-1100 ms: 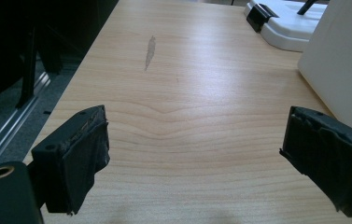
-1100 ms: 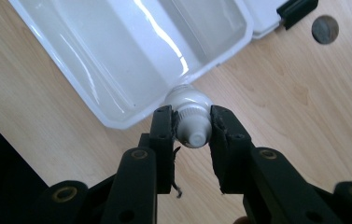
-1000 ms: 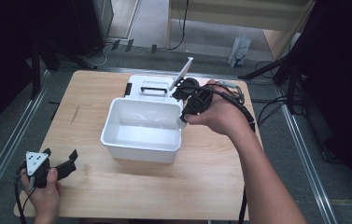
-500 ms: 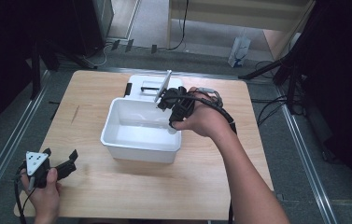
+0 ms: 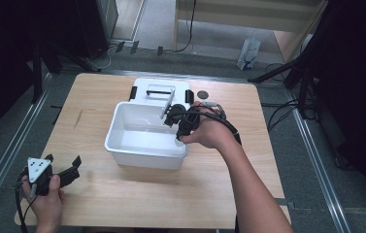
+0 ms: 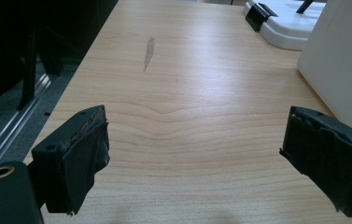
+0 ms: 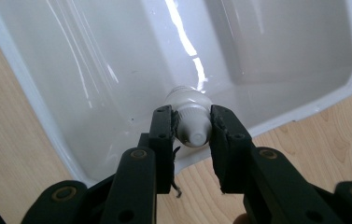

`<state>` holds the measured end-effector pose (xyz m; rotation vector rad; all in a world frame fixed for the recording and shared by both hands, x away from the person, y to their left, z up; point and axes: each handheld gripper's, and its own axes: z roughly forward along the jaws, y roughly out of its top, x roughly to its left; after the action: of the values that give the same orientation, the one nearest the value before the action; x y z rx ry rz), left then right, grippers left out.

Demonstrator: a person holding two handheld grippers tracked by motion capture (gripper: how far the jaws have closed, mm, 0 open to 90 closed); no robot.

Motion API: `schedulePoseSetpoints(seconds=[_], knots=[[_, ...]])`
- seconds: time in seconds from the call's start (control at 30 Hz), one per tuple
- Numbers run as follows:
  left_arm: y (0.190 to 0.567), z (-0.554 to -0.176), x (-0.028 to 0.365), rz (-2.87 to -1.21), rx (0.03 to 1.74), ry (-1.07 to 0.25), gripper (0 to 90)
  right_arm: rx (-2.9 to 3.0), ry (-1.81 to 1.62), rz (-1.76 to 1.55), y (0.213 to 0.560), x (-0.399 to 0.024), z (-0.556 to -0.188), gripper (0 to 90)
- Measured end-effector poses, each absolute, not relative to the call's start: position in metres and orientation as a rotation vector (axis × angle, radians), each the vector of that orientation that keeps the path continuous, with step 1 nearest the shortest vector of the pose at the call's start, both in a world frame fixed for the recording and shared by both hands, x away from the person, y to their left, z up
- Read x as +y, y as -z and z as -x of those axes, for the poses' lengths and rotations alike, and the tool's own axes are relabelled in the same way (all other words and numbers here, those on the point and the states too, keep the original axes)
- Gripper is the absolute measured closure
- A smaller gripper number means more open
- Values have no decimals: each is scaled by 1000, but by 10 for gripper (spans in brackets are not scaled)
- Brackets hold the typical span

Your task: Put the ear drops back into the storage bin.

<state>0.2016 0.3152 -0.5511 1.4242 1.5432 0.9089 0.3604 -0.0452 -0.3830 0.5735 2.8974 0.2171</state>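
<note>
My right gripper (image 7: 191, 128) clamped on capped end of white tube (image 7: 190, 116), held over white bin (image 5: 122, 145) on worktop (image 5: 219, 194). Tube looks light, soft, slick; cap stiffest hold. My left gripper (image 6: 197, 158) wide open, empty, near worktop's edge.

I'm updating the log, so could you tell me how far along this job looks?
Done: the white bin stands open, its lid lying behind it. In hand: the right gripper holds a white tube over the bin. Left: releasing it inside; the left gripper waits open over bare table.
</note>
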Motion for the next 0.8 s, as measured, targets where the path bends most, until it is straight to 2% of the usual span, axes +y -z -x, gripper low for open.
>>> schedulePoseSetpoints(seconds=[0.57, 0.8], knots=[[551, -202, 314, -1437, 1541, -914, 83, 2937, -73, -374, 430, -32, -358, 719], [551, -202, 314, -1440, 1540, -915, 83, 2934, -69, -399, 431, -31, -360, 717]])
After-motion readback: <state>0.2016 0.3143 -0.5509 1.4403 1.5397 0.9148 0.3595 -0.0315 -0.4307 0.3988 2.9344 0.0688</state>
